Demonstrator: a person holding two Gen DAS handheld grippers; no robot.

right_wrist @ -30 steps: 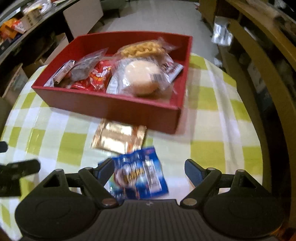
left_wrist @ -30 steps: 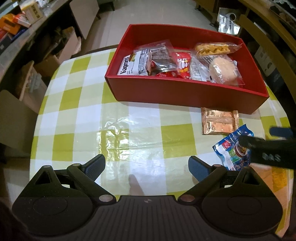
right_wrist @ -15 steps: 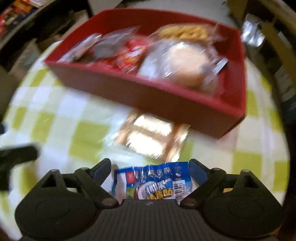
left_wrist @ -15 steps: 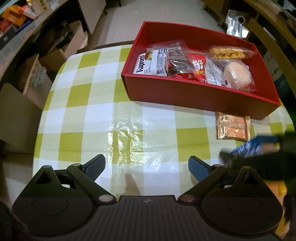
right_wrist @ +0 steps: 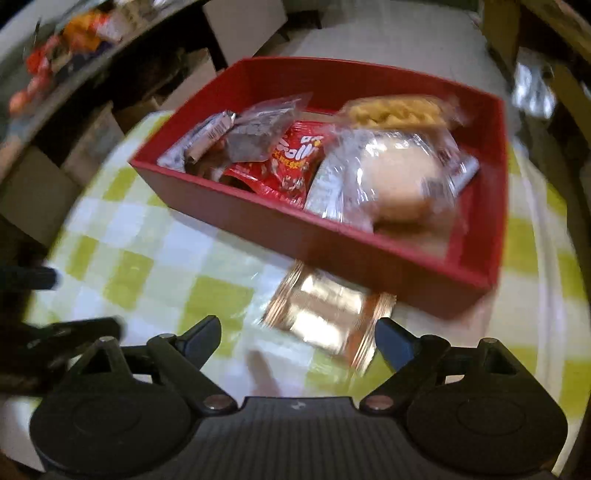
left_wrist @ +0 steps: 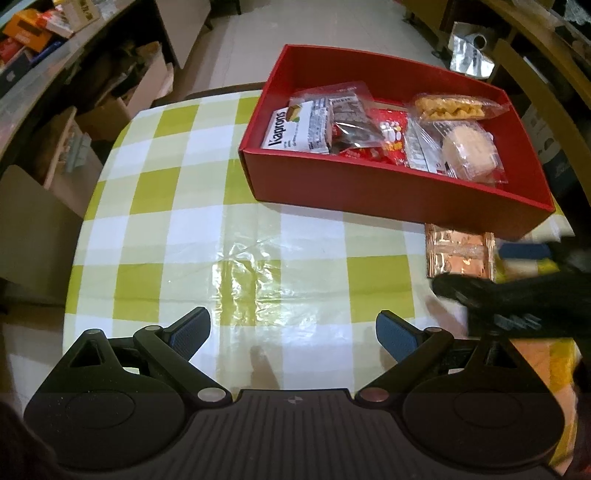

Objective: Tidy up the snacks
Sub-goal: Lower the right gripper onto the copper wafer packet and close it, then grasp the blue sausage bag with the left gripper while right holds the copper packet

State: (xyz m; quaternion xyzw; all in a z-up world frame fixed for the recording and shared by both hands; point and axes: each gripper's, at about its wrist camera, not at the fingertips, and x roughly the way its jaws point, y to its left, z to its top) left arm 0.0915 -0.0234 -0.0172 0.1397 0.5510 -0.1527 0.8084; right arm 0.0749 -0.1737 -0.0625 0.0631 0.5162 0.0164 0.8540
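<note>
A red box (left_wrist: 388, 192) on the green-checked table (left_wrist: 166, 184) holds several wrapped snacks, among them a round cake (left_wrist: 469, 151) and a red packet (right_wrist: 291, 162). A copper foil packet (left_wrist: 460, 253) lies on the cloth just in front of the box. My right gripper (right_wrist: 297, 338) hovers over it, its jaws wide and closing; the near corner of the copper packet (right_wrist: 325, 317) lies between its fingertips and the pads do not press on it. My left gripper (left_wrist: 291, 332) stands open over bare cloth, nothing in it. The right gripper (left_wrist: 517, 295) shows blurred at the right edge.
The red box's (right_wrist: 332, 247) front wall rises right behind the packet. A cluttered shelf (left_wrist: 29, 33) and cardboard boxes (left_wrist: 122, 107) stand off the table's left side. A wooden chair frame (left_wrist: 535, 92) is at the right. The table's round edge is close on both sides.
My right gripper has moved forward from the blue snack packet to the copper one; the blue packet has dropped out of its view. The left gripper has stayed open and nearly still.
</note>
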